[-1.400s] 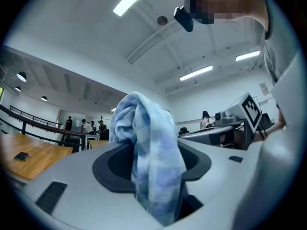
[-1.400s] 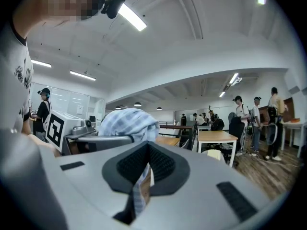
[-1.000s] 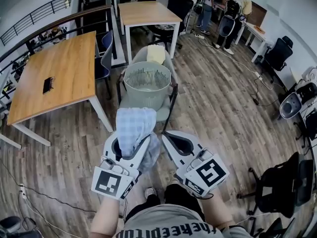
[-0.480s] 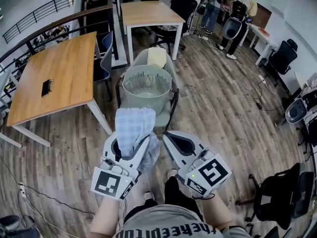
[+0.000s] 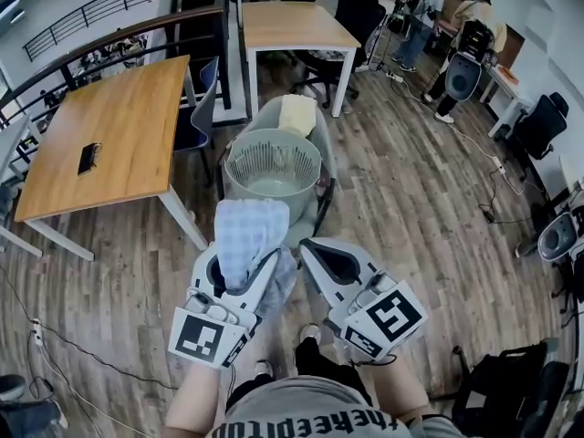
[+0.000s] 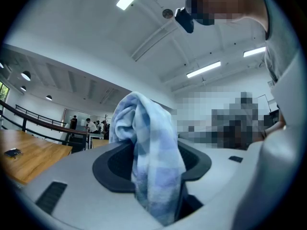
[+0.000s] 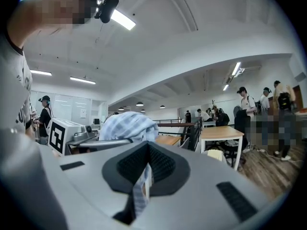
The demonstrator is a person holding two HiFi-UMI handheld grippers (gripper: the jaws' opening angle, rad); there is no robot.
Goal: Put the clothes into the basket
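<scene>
A light blue checked cloth [image 5: 246, 231] stands bunched up out of my left gripper [image 5: 230, 265], whose jaws are shut on it; in the left gripper view the cloth [image 6: 151, 162] fills the gap between the pads. My right gripper [image 5: 330, 261] sits close beside it on the right. Its jaws are closed to a slit, and a thin strip of the same cloth [image 7: 140, 190] is pinched there. More cloth hangs between the two grippers. The round grey-green basket [image 5: 272, 144] stands on a chair just ahead of both grippers. A pale yellow cloth [image 5: 297, 114] lies behind it.
A wooden table [image 5: 109, 135] stands at the left and a second one [image 5: 297, 26] beyond the basket. Office chairs [image 5: 538, 121] and cables are at the right. Several people stand at the far right. The floor is wood plank.
Both grippers, still side by side with the cloth, have come a little closer to the basket. The view has swung, so the tables and chairs sit differently. Neither grip has changed.
</scene>
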